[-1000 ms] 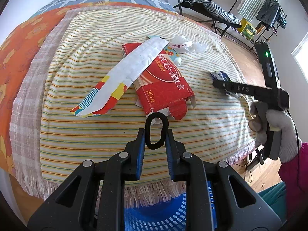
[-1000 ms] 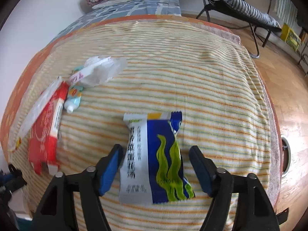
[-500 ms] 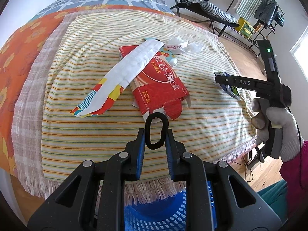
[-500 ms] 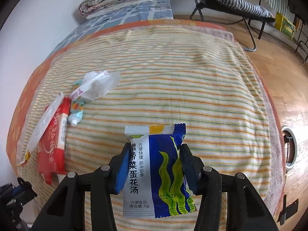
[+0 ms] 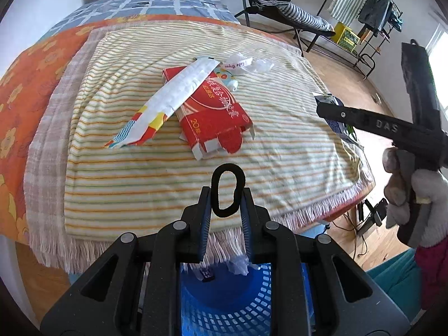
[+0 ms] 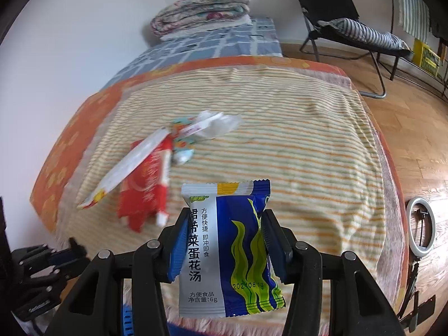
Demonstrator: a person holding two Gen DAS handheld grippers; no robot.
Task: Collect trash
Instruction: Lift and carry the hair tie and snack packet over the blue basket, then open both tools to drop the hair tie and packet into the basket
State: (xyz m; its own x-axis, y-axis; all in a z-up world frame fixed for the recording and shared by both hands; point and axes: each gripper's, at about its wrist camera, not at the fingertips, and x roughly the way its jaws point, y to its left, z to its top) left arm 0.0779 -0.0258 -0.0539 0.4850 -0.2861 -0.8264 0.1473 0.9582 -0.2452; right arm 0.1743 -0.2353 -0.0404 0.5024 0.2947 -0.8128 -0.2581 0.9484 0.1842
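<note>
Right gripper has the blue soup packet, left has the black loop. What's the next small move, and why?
Probably carry the right gripper toward the blue basket below the bed's near edge and release there. Its pads are clamped on the soup packet, which hangs clear of the striped blanket. The left gripper, shut on the black loop, already hangs above that basket.

Bright daylight, strong fisheye edge distortion, motion blur in right view

blue basket (image 5: 224, 308) mostly hidden by left gripper (image 5: 225, 218)
</note>
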